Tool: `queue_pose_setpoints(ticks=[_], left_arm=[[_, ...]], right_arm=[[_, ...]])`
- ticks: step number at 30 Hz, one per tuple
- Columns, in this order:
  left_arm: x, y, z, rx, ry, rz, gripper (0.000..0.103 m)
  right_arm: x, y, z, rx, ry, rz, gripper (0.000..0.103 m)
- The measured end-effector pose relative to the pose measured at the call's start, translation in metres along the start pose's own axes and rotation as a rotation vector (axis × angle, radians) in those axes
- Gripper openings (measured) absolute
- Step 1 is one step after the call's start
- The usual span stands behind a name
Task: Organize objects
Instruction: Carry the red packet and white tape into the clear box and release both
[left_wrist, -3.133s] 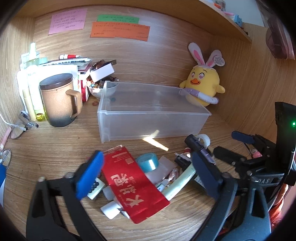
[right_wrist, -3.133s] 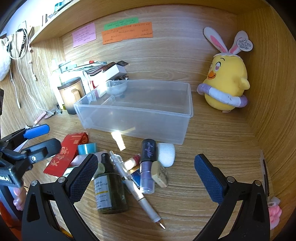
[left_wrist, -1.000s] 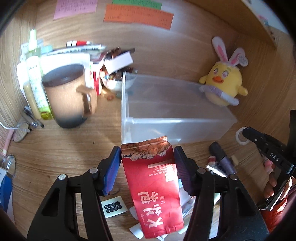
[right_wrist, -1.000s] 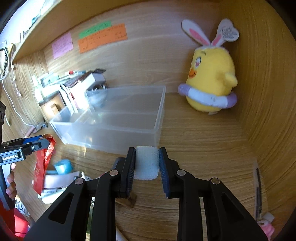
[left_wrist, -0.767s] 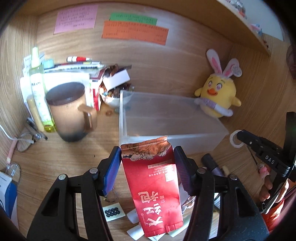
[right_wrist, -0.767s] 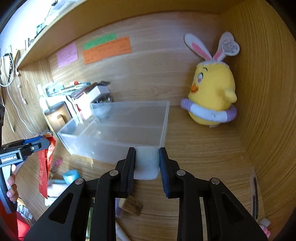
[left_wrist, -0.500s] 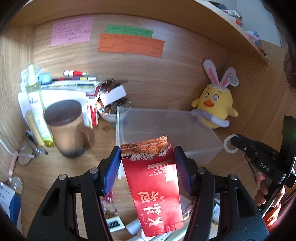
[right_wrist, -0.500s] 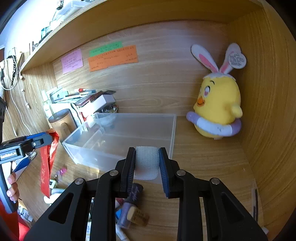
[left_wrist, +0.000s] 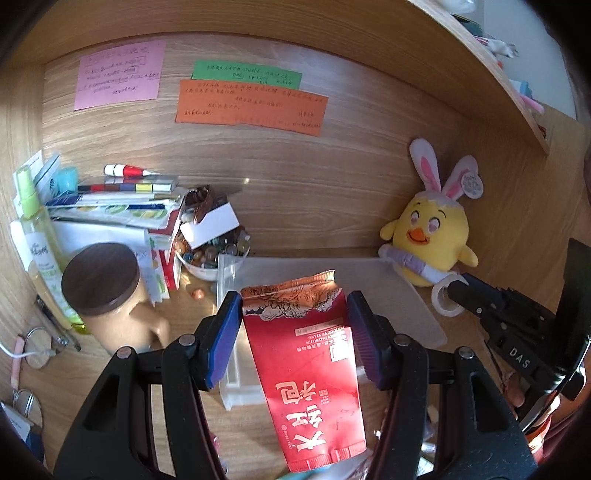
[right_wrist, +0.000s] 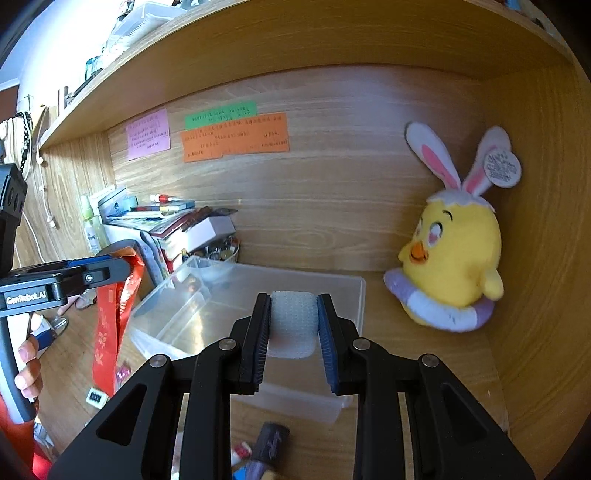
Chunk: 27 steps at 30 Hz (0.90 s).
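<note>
My left gripper (left_wrist: 293, 314) is shut on a red foil pouch (left_wrist: 310, 373) with white characters and holds it in the air above the near left end of the clear plastic bin (left_wrist: 402, 291). In the right wrist view the pouch (right_wrist: 116, 306) hangs from the left gripper (right_wrist: 122, 267). My right gripper (right_wrist: 294, 321) is shut on a white roll of tape (right_wrist: 293, 325) above the bin (right_wrist: 347, 288). In the left wrist view the roll (left_wrist: 445, 301) sits at the right gripper's tip (left_wrist: 452, 291), over the bin's right end.
A yellow bunny-eared chick plush (right_wrist: 454, 251) stands at the back right. A tan lidded mug (left_wrist: 107, 295), a bowl of small items (left_wrist: 210, 258), stacked books and bottles (left_wrist: 37, 243) crowd the left. Loose items lie on the desk in front of the bin (right_wrist: 267, 446).
Both grippers have risen and moved toward the bin with their loads still held. The loose items on the desk have dropped toward the bottom of both views.
</note>
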<state>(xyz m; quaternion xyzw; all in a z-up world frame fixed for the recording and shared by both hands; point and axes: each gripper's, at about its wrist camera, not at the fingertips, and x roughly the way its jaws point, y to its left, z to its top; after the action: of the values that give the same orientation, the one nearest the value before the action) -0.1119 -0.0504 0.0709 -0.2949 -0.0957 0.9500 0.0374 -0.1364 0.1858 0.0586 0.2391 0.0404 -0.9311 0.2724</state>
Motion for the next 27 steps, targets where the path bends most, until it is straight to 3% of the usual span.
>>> queue_pose_setpoints(ticks=[7, 16, 27], left_arm=[[0.018, 0.004, 0.024, -0.018, -0.002, 0.01, 0.058], [0.053, 0.012, 0.042, -0.065, 0.011, 0.039, 0.058], [0.109, 0.016, 0.024, -0.049, 0.136, 0.086, 0.058]], right_arm=[[0.025, 0.001, 0.014, -0.017, 0.027, 0.005, 0.023], [0.059, -0.003, 0.007, -0.007, 0.105, 0.01, 0.023], [0.094, -0.005, -0.009, -0.013, 0.217, 0.021, 0.023]])
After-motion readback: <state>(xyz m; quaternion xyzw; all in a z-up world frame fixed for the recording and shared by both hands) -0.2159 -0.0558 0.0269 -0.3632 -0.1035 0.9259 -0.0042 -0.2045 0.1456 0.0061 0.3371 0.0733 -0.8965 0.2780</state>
